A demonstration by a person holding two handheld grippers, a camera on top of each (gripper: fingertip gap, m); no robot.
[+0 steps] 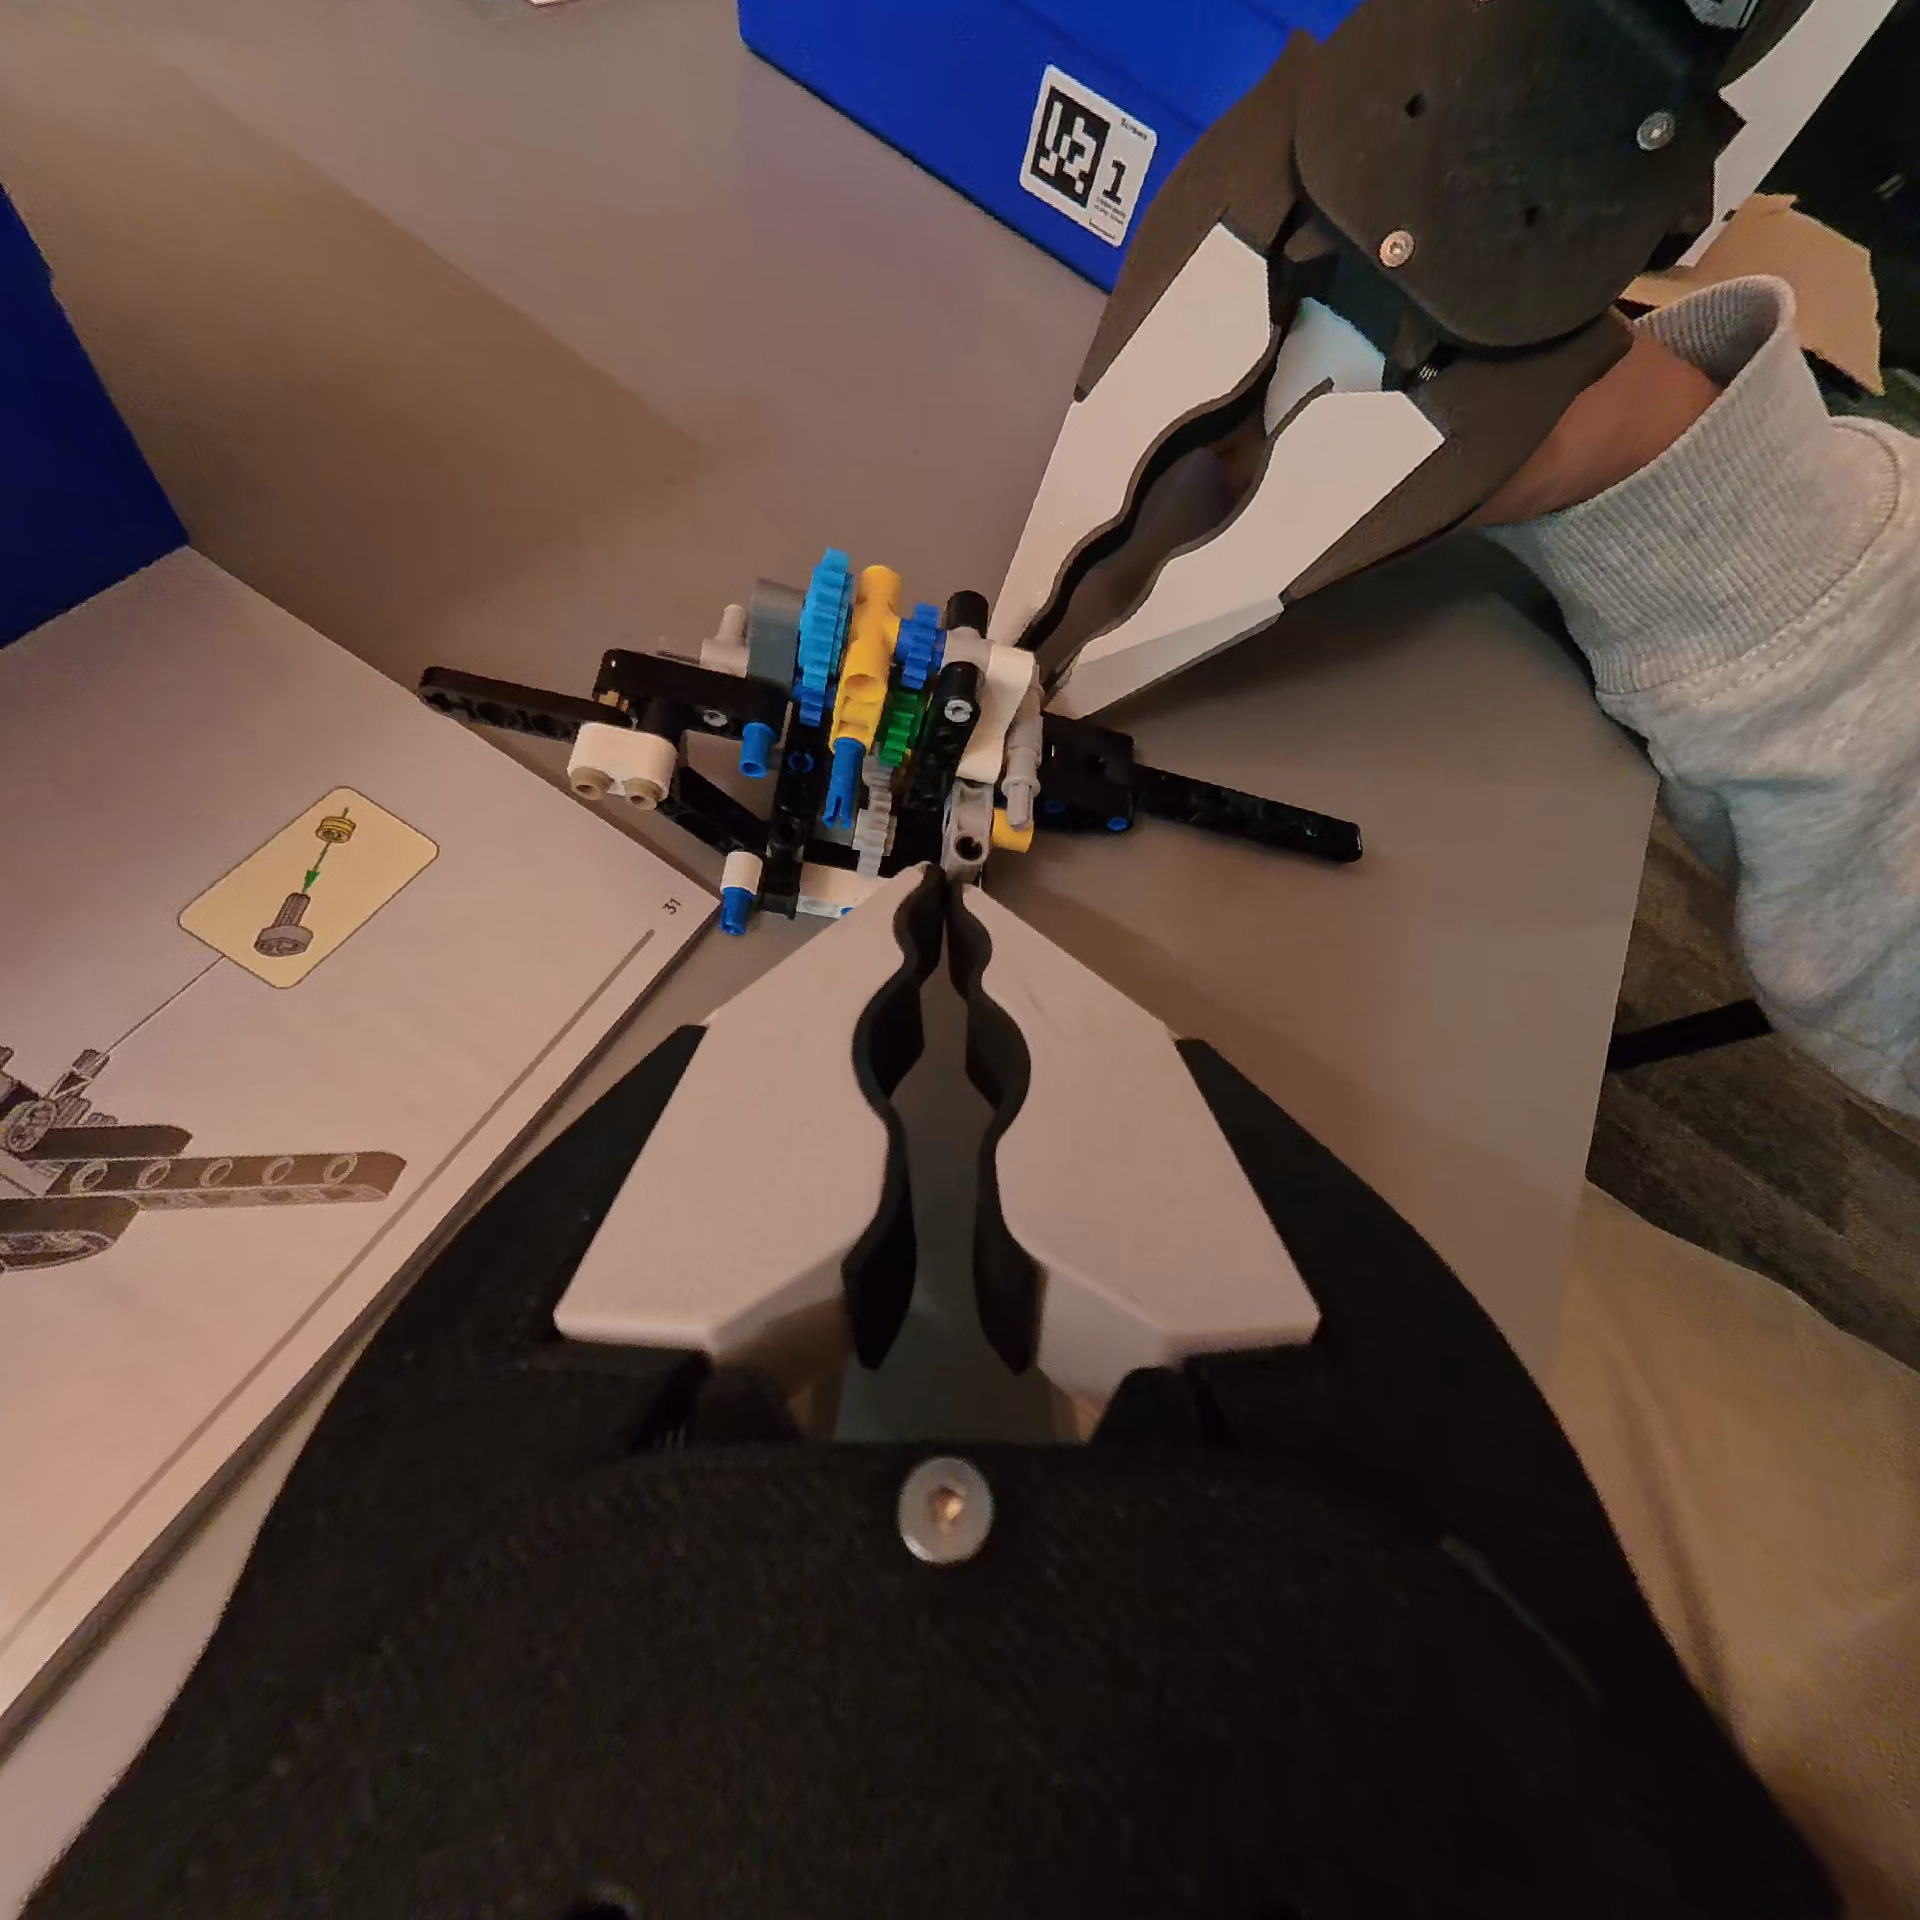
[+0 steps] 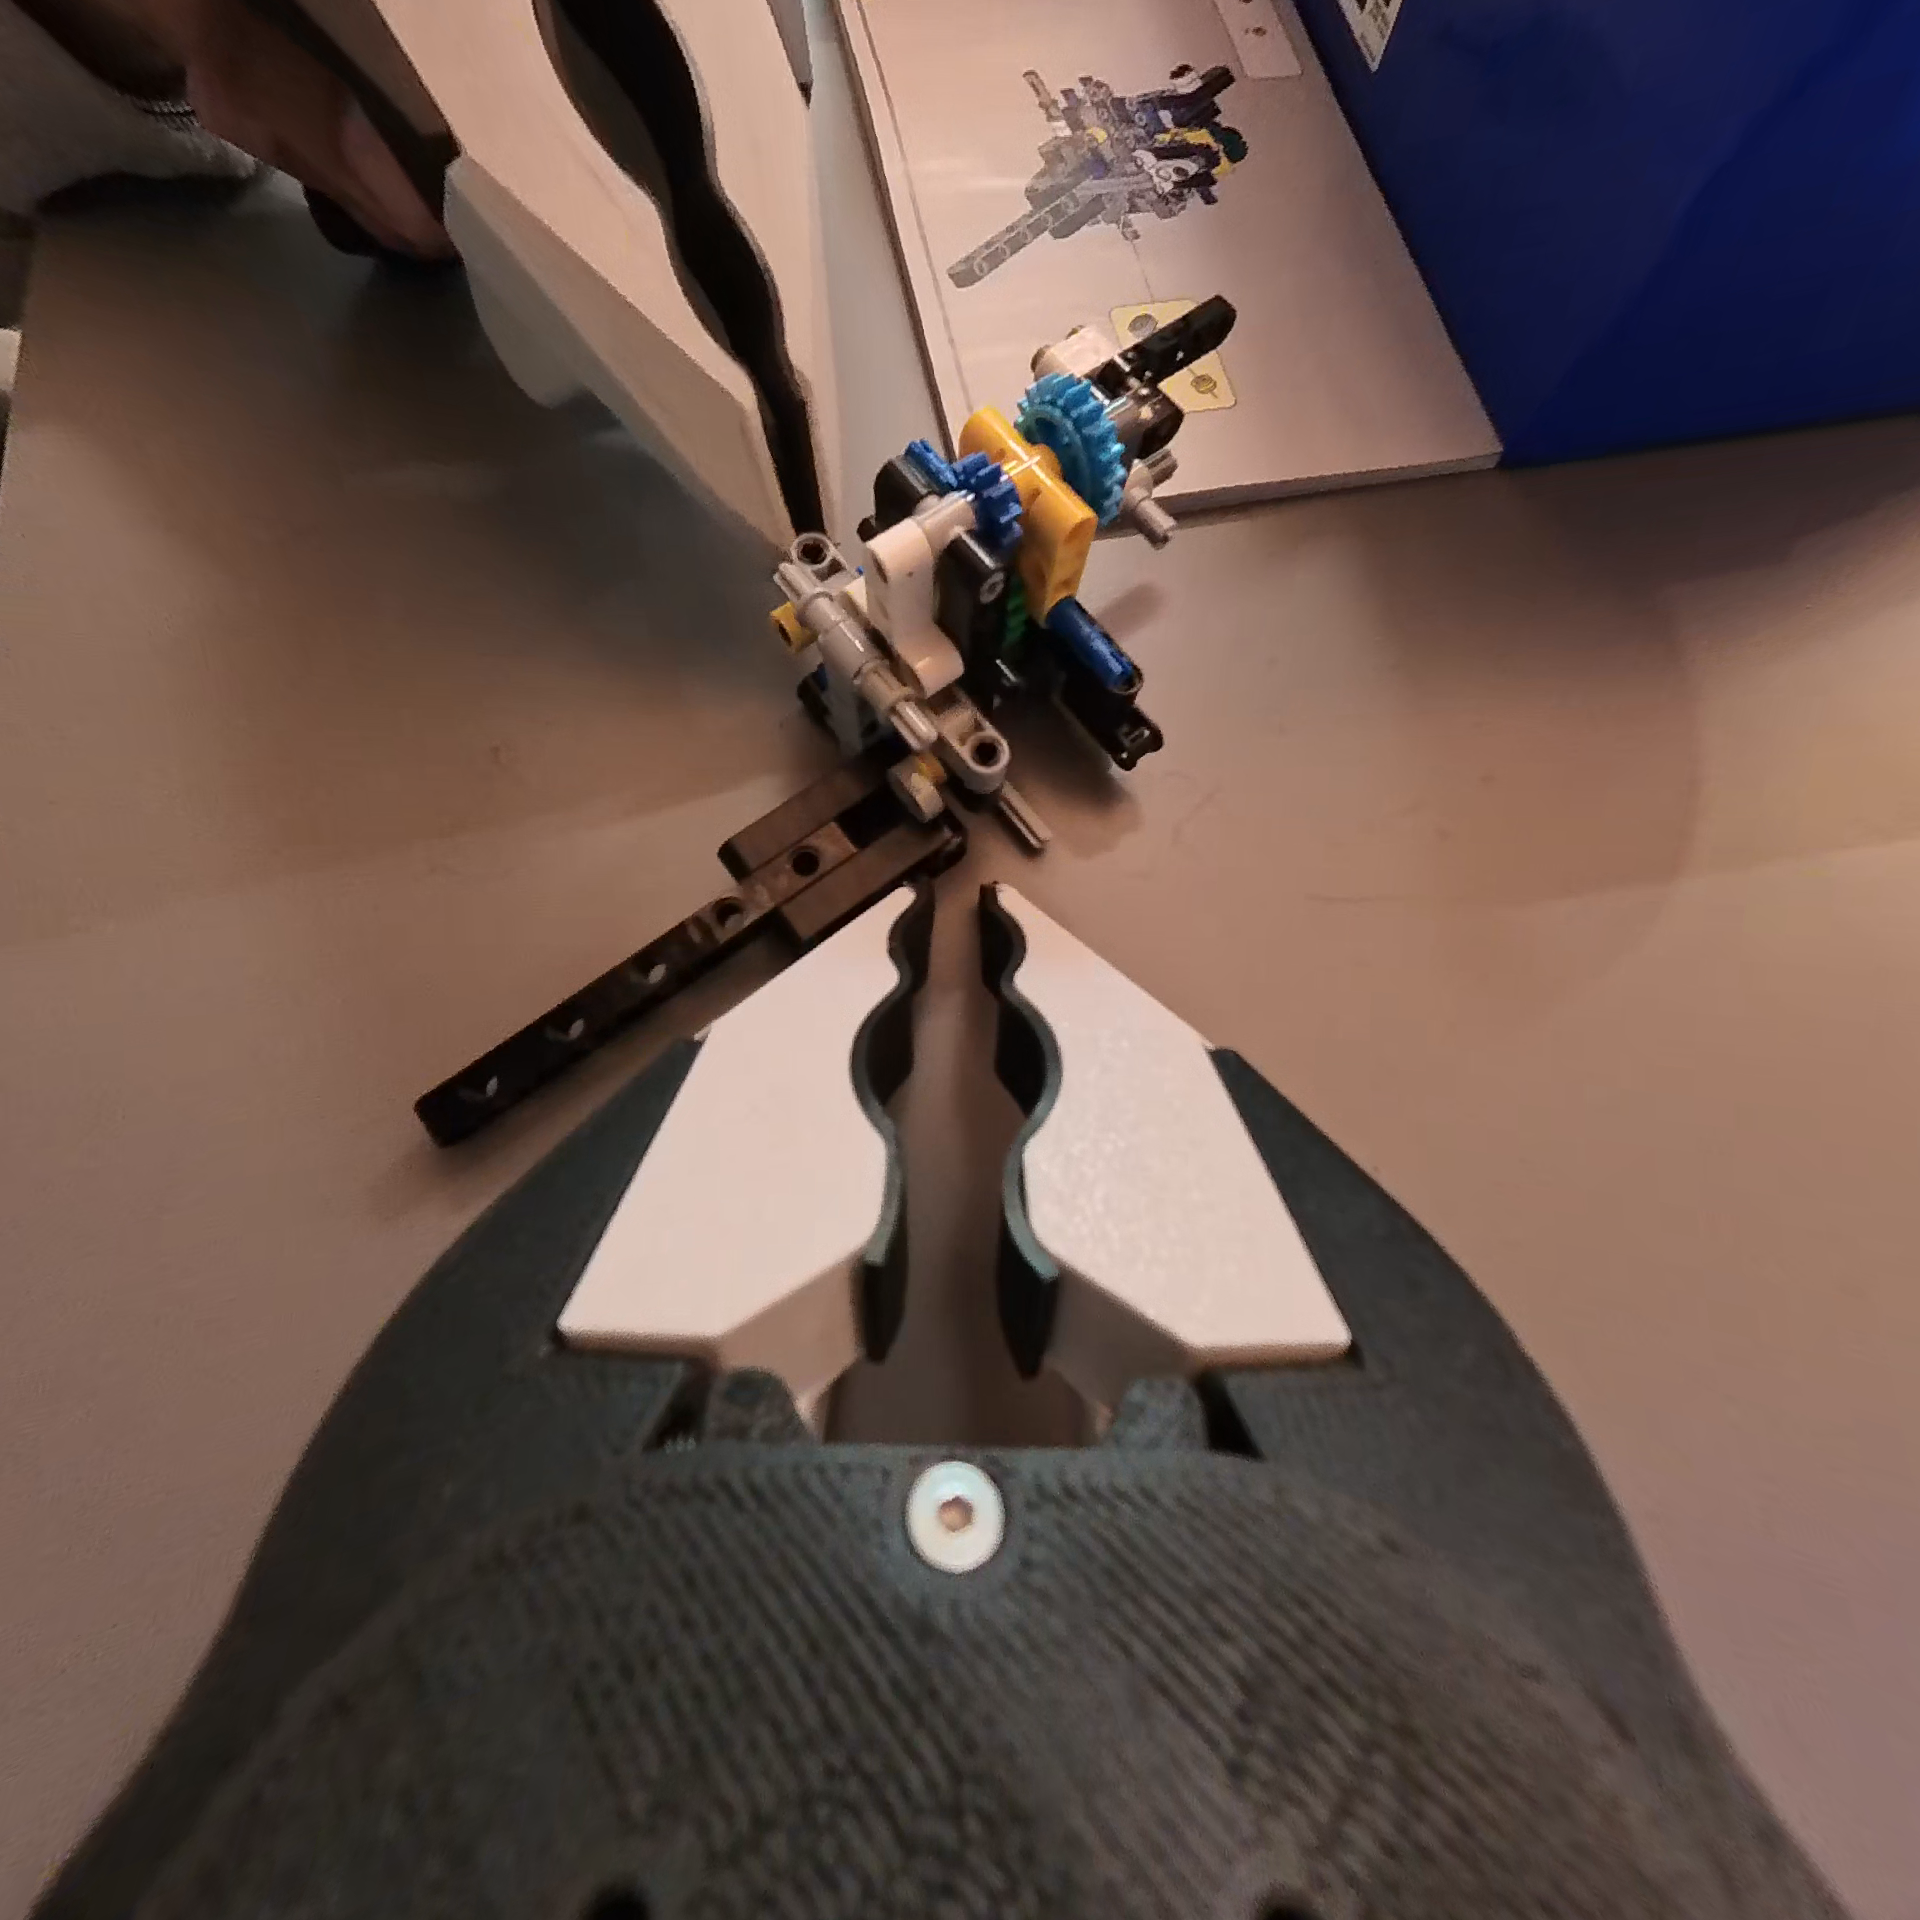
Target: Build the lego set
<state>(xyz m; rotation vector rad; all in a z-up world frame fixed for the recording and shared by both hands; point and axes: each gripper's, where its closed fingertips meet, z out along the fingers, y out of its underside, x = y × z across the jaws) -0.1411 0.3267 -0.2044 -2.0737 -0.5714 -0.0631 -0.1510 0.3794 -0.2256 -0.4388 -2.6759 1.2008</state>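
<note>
The lego model (image 1: 873, 727) sits on the grey bench (image 1: 436, 395), a cluster of blue gears, a yellow piece, green and white parts on black beams that stick out to either side. One long black beam (image 2: 634, 987) lies flat on the bench and runs out from under the model. The left gripper (image 1: 948, 883) comes at the model from the near side in the left wrist view; its fingers (image 1: 800, 1122) are closed to a thin slit, the tips touching or almost touching the model's lower edge, and I cannot tell whether they pinch any part. The right gripper (image 2: 956, 891) points at the model's end with the grey pins; its fingers (image 2: 1143, 1164) are slightly apart with a narrow gap, holding nothing, tips just beside the beam's block. An open manual (image 1: 260, 1039) lies on the bench just beside the model, and a blue box (image 1: 935, 94) stands behind.
</note>
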